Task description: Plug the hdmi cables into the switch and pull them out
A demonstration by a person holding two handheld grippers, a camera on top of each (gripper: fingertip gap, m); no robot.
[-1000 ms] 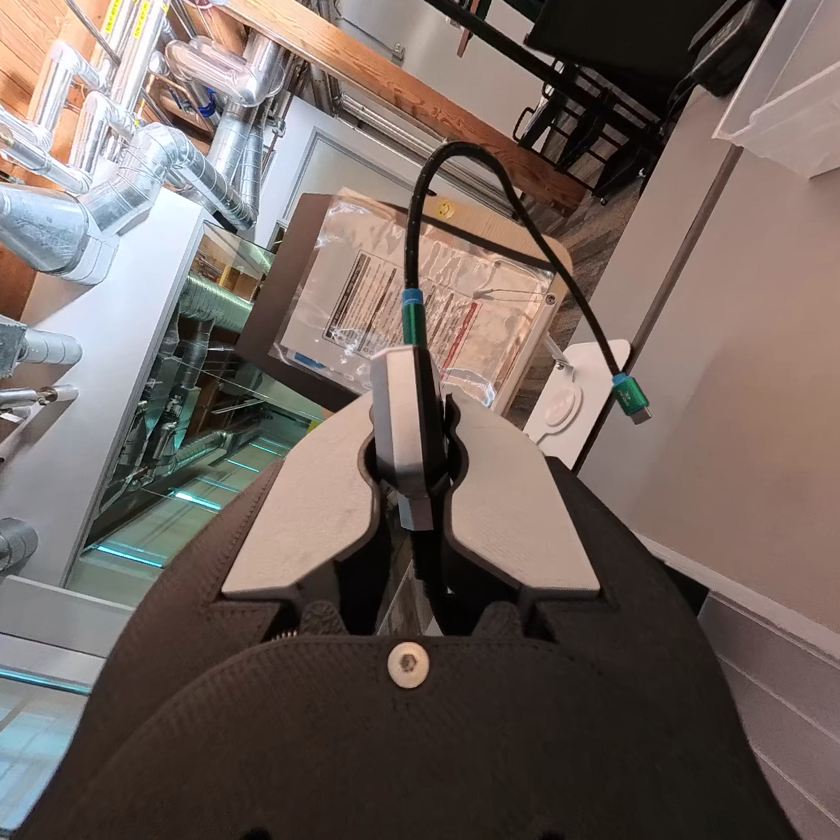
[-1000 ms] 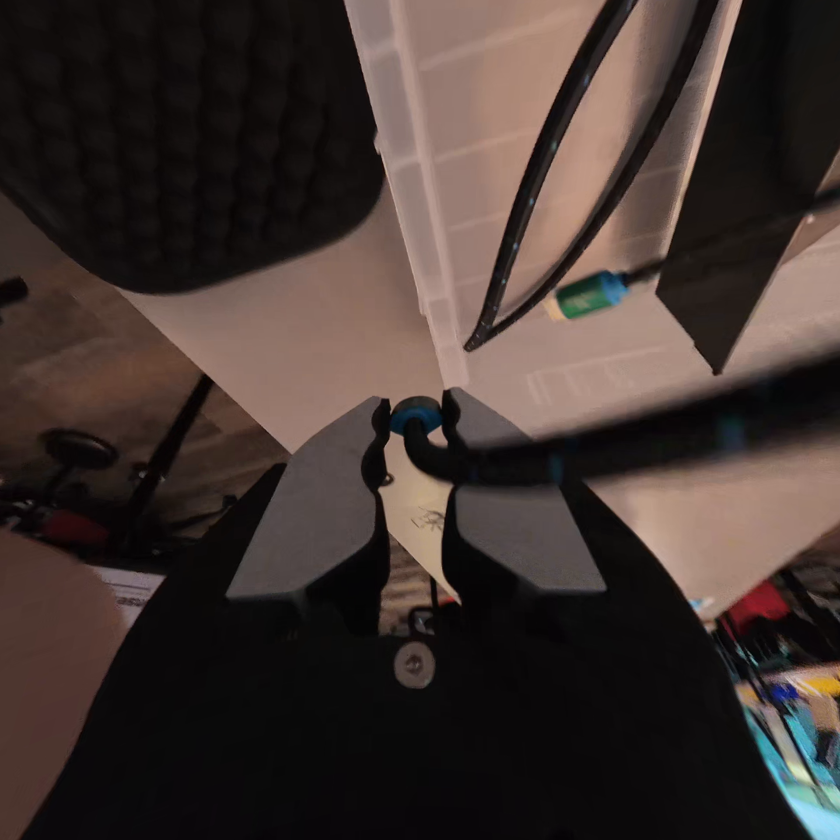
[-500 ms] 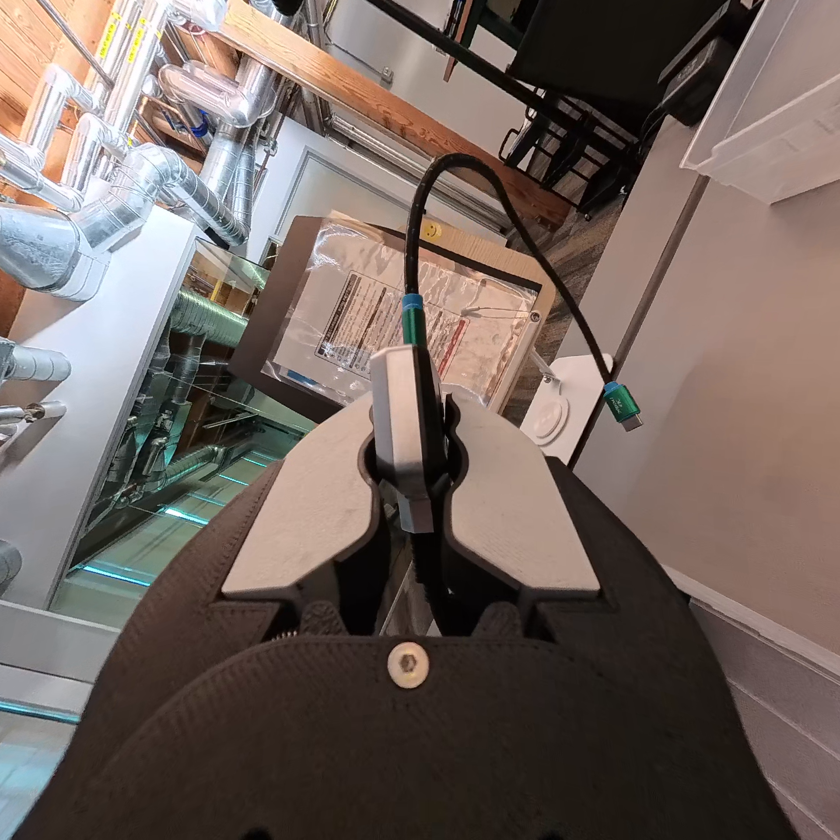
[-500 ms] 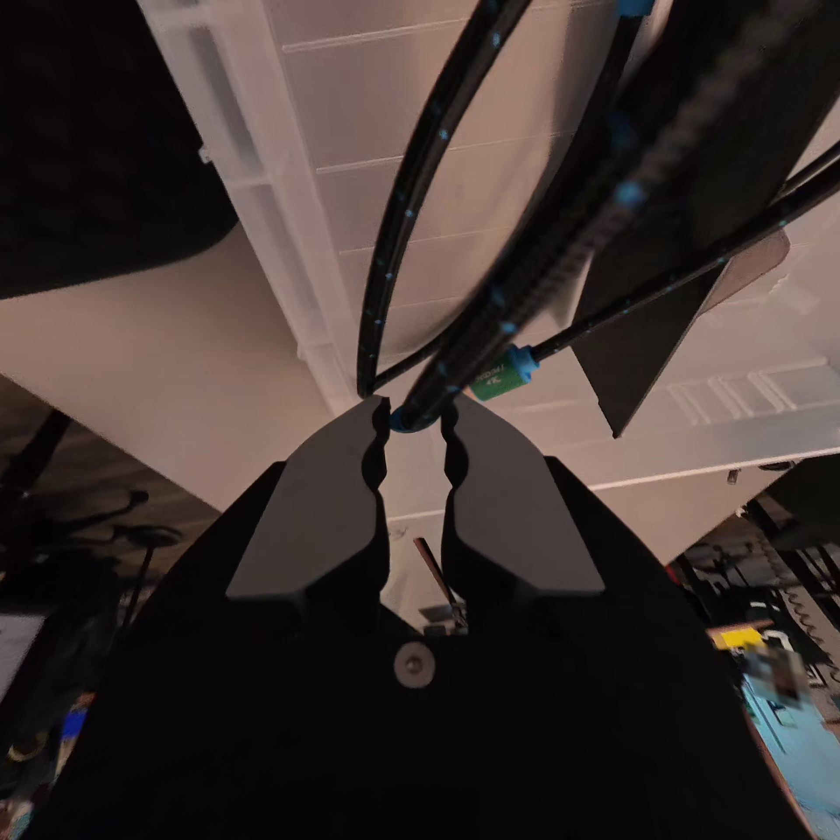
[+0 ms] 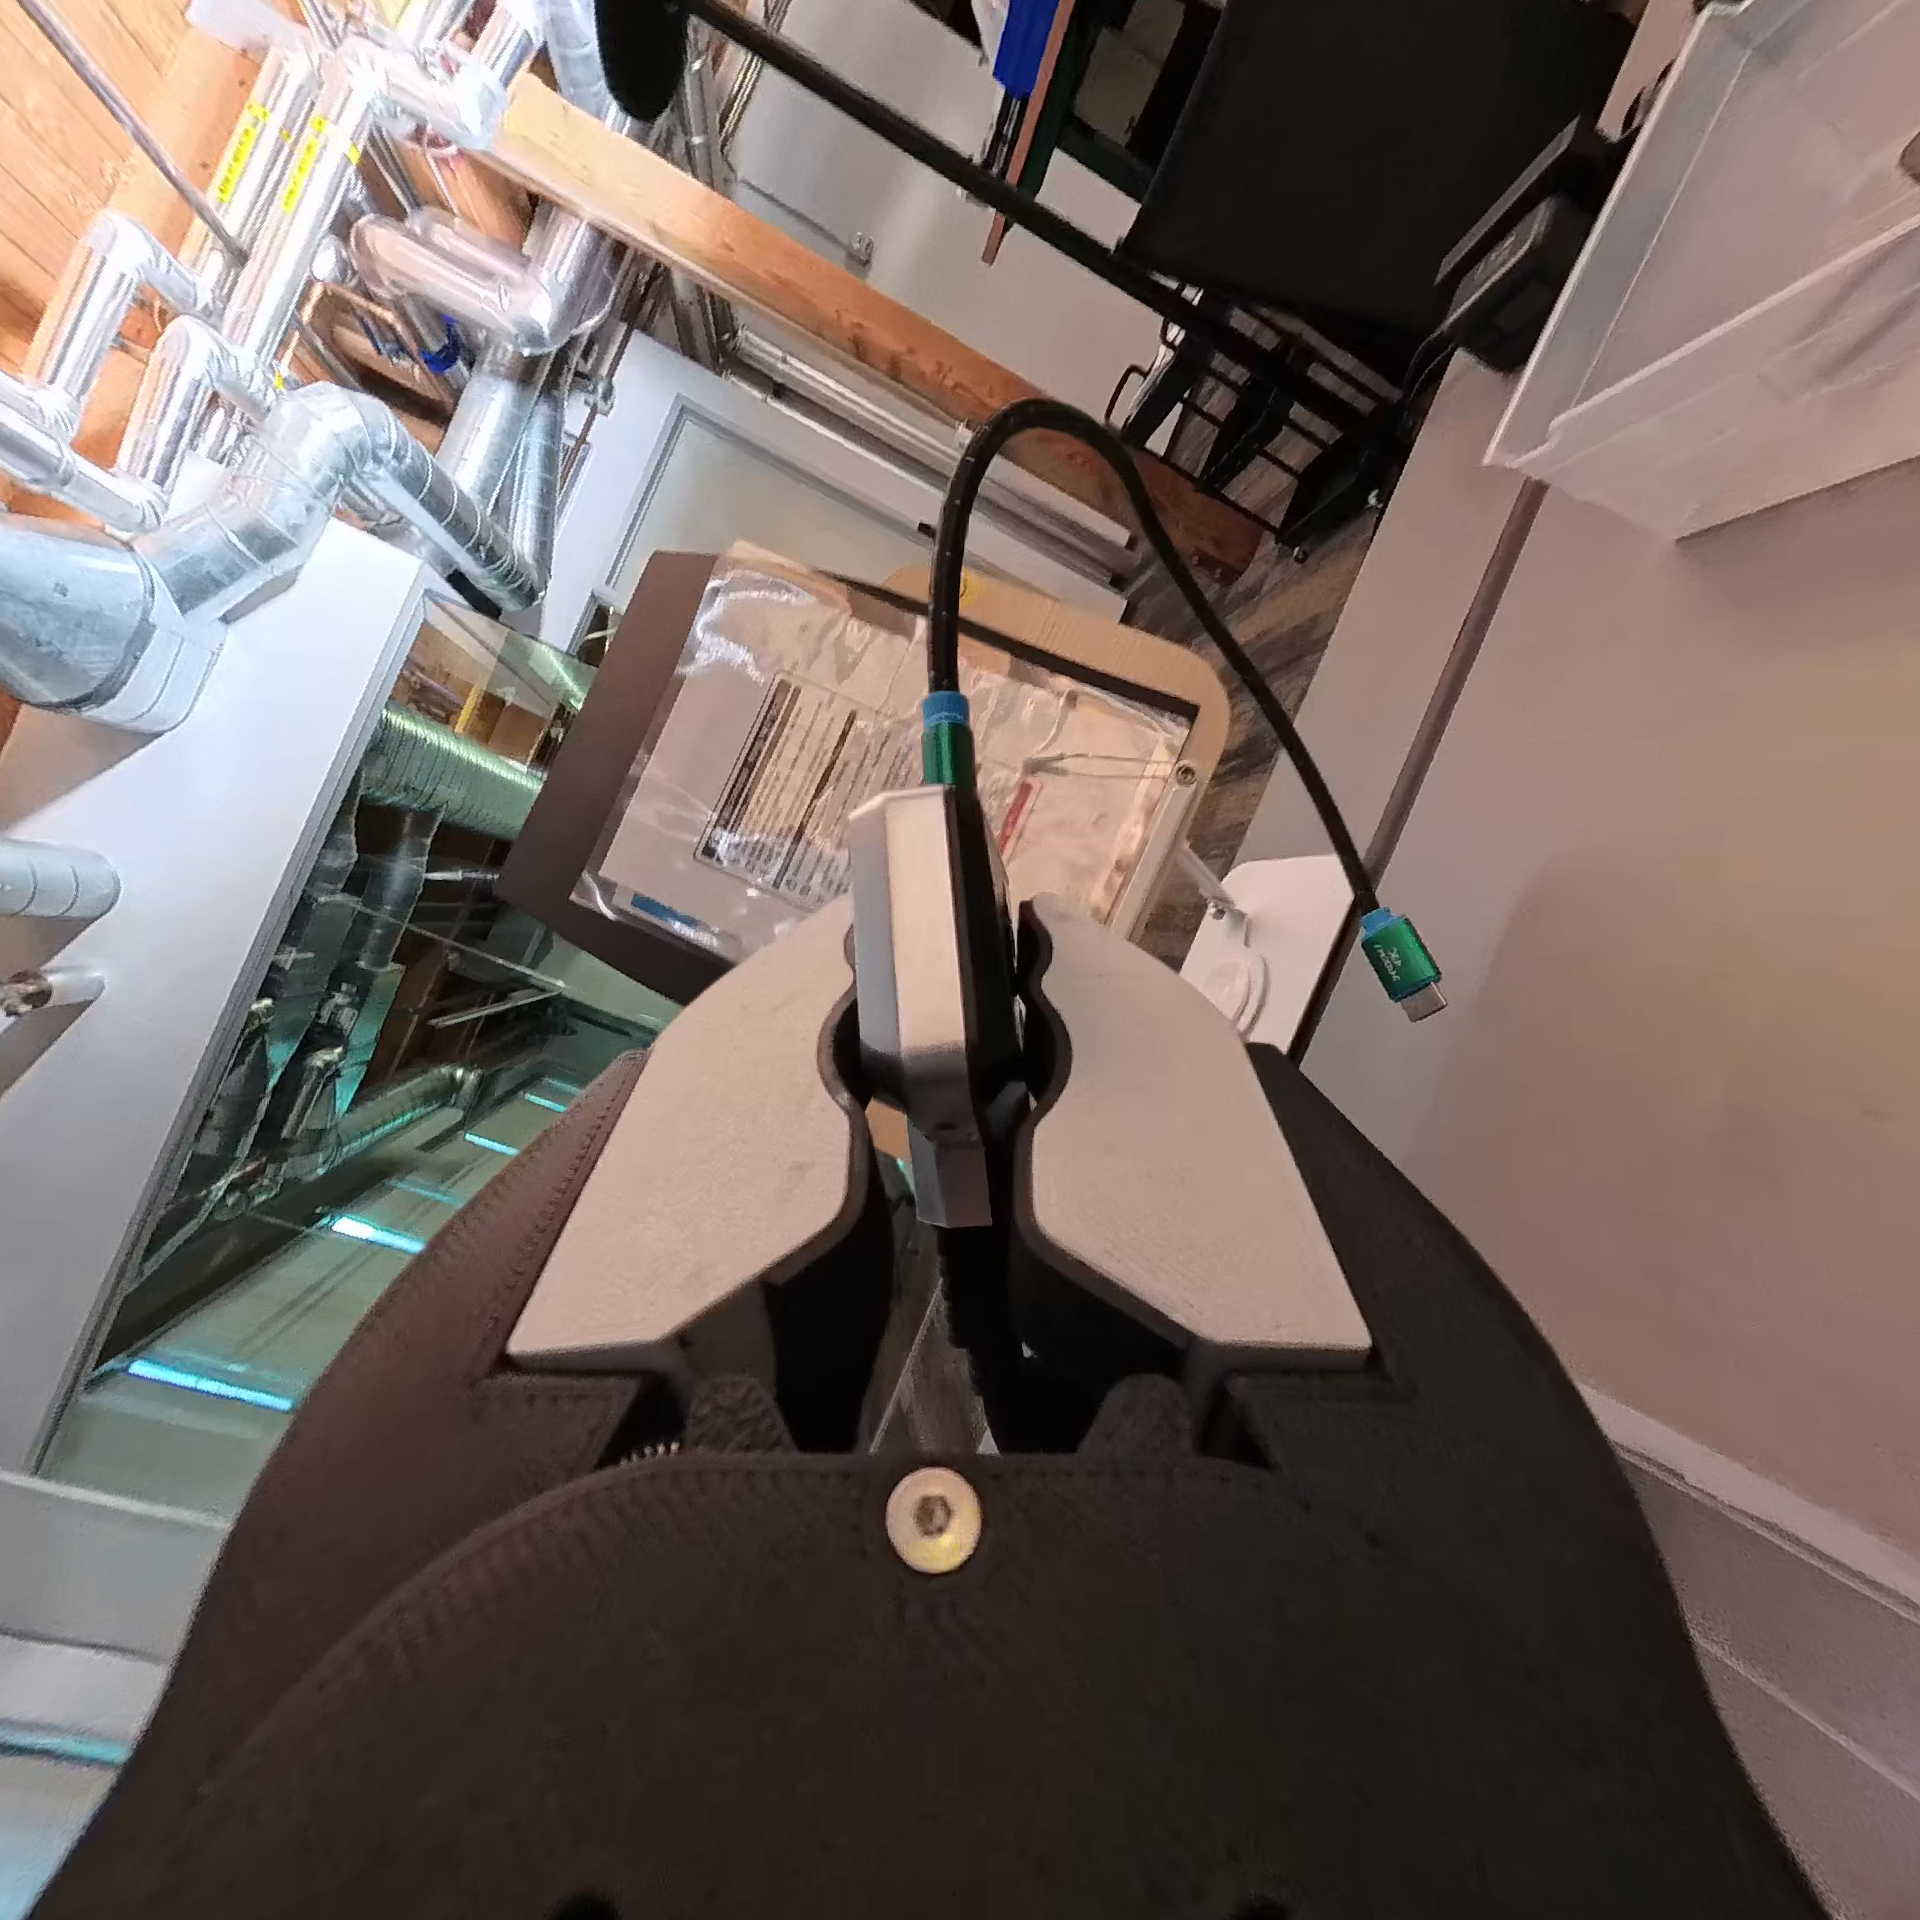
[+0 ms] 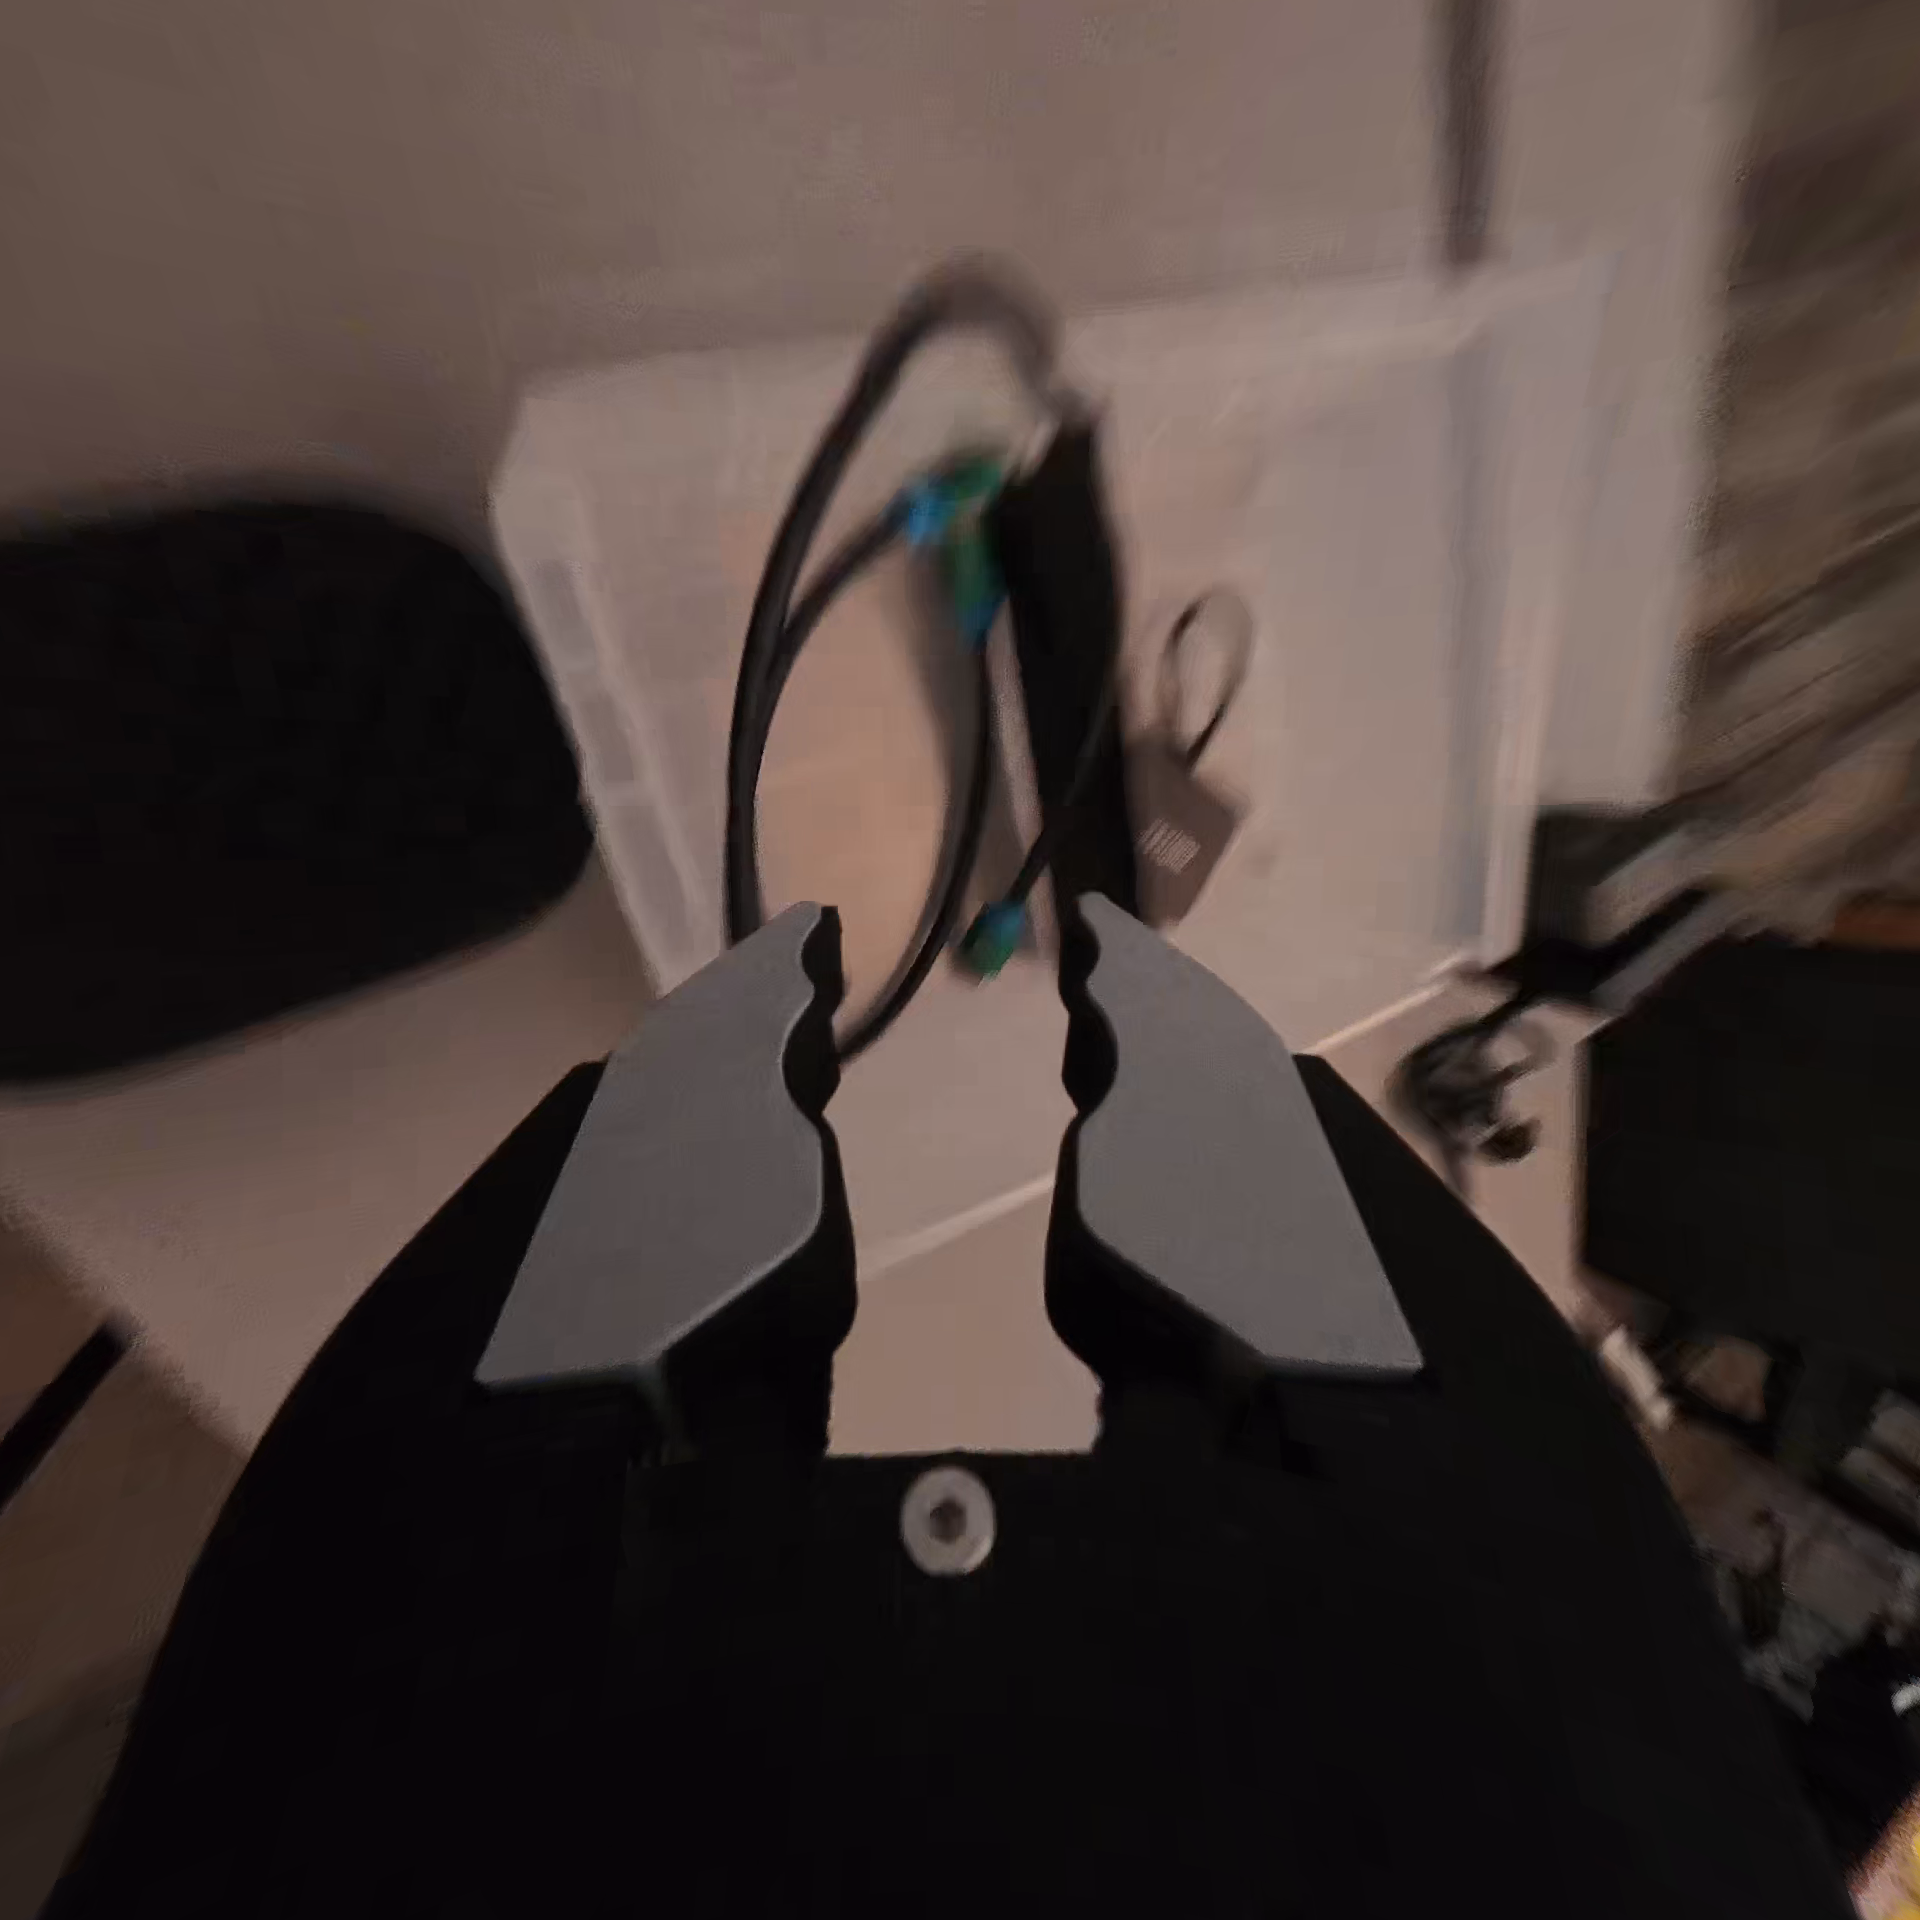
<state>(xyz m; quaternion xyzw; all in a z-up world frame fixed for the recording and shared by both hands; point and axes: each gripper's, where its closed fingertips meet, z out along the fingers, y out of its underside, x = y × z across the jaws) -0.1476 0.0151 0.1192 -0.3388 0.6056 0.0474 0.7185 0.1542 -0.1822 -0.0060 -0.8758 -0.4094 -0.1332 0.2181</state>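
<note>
A: Between the left gripper's (image 5: 940,997) pale fingers (image 5: 707,1132), what sits there?

B: The switch (image 5: 920,966), a slim silver box on edge, pinched firmly, as it was a second ago. One black braided cable (image 5: 1039,436) is plugged into its far end by a green connector with a blue collar (image 5: 945,743). The cable arches up and over, then hangs down to the right, where its free green plug (image 5: 1403,966) dangles in the air near the pale wall (image 5: 1662,831), touching nothing. A second dark cable runs down from the switch's near end, between the fingers.

A: Anything changed on that side?

B: Little. The view has tilted slightly; the grip and the cable's arch look the same. Behind stands a board with a plastic-sleeved sheet (image 5: 894,748), and silver ducts (image 5: 260,488) at upper left.

A: And the right gripper (image 6: 951,935)?

B: That is the real change. Half a second ago its fingers were nearly closed around a blue-collared cable end. Now they stand apart with nothing between them, and the gripper has backed off. The picture is heavily smeared by motion.

A: What lies ahead of it?

B: Farther off, the switch (image 6: 1060,623) seen as a dark upright strip with looping black cables (image 6: 769,665) and green-and-blue connectors (image 6: 961,540) beside it, one green plug (image 6: 987,940) hanging low near the fingertips. A clear plastic bin (image 6: 1351,520) is behind, and the other gripper's black body (image 6: 239,769) is at left.
</note>
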